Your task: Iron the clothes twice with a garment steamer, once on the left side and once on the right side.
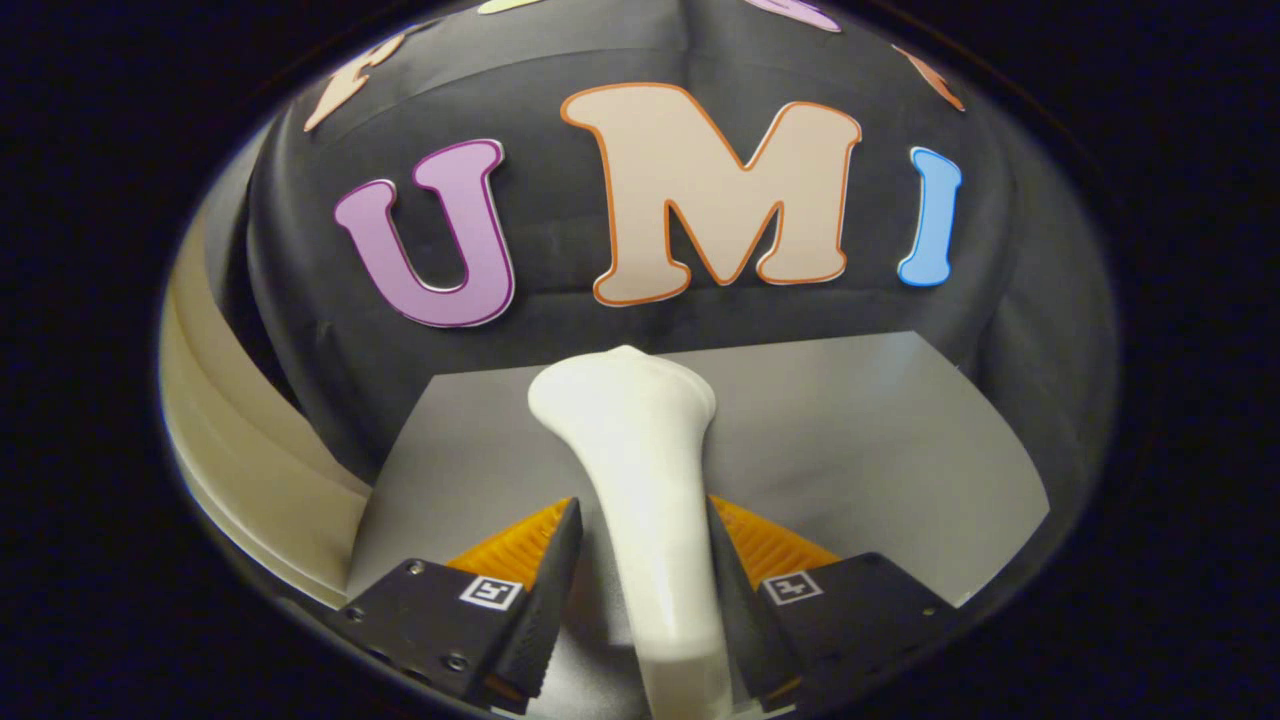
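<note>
A white garment steamer (640, 470) stands between the fingers of my gripper (645, 570), its handle running up from below and widening into a head just ahead of them. Both fingers (545, 580) press on the handle from either side, so the gripper is shut on it. Under and beyond the steamer lies a flat grey sheet of cloth (850, 450), smooth and spread over the work surface. The steamer's head points toward the far edge of this grey cloth.
The booth's black cloth wall (560, 330) rises right behind the grey cloth. A cream curved rim (240, 440) runs along the left side, beside the grey cloth's left edge.
</note>
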Tool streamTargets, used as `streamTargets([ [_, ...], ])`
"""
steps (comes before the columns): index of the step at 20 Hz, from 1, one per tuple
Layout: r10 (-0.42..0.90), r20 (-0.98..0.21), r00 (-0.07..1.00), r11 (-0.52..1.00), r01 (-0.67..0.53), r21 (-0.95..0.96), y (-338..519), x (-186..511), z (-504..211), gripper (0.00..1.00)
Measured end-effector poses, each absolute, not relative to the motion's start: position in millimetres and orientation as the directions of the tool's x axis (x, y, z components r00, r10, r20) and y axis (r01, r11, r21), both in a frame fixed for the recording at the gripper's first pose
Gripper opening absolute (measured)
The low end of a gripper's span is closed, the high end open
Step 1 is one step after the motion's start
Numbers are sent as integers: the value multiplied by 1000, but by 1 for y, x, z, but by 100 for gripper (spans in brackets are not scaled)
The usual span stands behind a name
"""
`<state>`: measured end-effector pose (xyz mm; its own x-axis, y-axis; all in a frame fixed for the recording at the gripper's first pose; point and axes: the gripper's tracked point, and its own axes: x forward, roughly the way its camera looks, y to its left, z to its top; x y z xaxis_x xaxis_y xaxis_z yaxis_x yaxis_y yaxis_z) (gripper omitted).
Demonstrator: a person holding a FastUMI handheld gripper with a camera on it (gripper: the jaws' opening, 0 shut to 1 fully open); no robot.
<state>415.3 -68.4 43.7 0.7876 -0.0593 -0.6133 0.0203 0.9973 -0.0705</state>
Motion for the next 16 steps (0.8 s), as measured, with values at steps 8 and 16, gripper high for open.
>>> streamTargets([
  [8,-125,-596,793,990,57,-131,-80,417,47,45],
  [16,-89,-405,910,996,74,-53,-60,338,97,35],
])
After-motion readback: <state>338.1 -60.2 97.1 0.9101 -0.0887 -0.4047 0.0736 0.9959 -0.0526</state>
